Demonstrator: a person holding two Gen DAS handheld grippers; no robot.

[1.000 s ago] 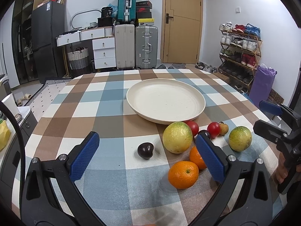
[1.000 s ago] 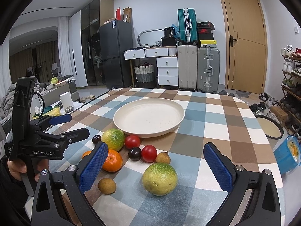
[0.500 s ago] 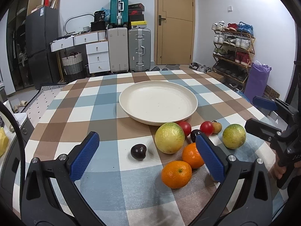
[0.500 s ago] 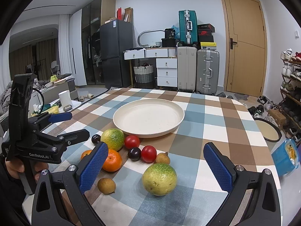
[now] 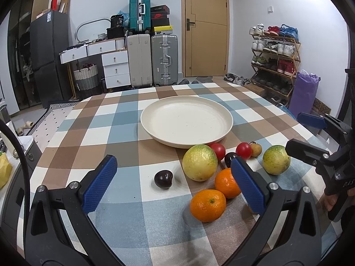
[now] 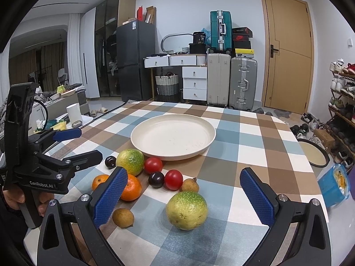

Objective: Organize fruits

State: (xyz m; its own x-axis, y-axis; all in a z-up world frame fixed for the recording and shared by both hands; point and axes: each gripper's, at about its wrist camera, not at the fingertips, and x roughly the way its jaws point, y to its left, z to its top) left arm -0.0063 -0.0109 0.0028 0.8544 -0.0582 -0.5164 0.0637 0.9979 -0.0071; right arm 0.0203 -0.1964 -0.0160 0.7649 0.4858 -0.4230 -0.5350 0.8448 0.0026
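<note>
An empty cream plate (image 5: 186, 122) (image 6: 173, 136) sits mid-table on the checked cloth. In front of it lie loose fruits: two green-yellow citrus (image 5: 199, 162) (image 6: 186, 210), two oranges (image 5: 208, 205) (image 5: 226, 182), two red tomatoes (image 5: 243, 150) (image 6: 153, 165), dark plums (image 5: 163, 179) (image 6: 156, 179) and small brown longans (image 6: 123, 217). My left gripper (image 5: 175, 185) is open and empty, above the plum and oranges. My right gripper (image 6: 183, 196) is open and empty, with the near green citrus between its fingers' line.
The round table (image 5: 93, 133) ends close on the right. A blue container (image 6: 334, 187) and a bowl (image 6: 312, 155) are below the table's right edge. Suitcases (image 5: 164, 59), drawers, a fridge and a shoe rack (image 5: 275, 59) stand behind.
The left wrist view has swung slightly, shifting the plate and fruits leftward. Both grippers stay open and empty; the fruits have not moved.
</note>
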